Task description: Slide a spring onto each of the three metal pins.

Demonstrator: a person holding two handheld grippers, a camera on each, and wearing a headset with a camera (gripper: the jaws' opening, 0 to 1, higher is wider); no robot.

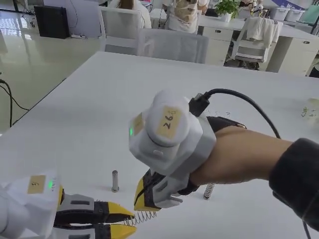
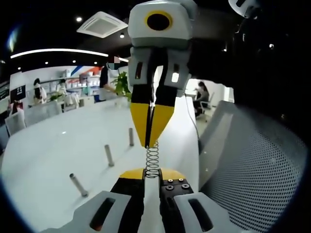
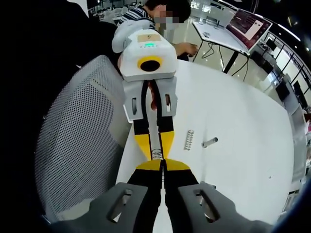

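Left gripper (image 2: 152, 174): jaws are clamping shut on one end of a thin coiled steel spring (image 2: 152, 158).
Right gripper (image 2: 150, 140): jaws are pinching the same spring's opposite end, tip to tip with the left.
Three short grey cylindrical metal pins (image 2: 109, 155): standing upright in a row on the white tabletop (image 2: 53, 145), apart from the spring.
Second coiled spring (image 1: 209, 190): lying on the tabletop just beside the person's hand (image 1: 234, 159).

We count three metal pins (image 2: 109, 155), two springs, held spring (image 2: 152, 160) and loose spring (image 3: 188, 140) at the right, two grippers, left gripper (image 2: 151, 174), right gripper (image 2: 151, 141).
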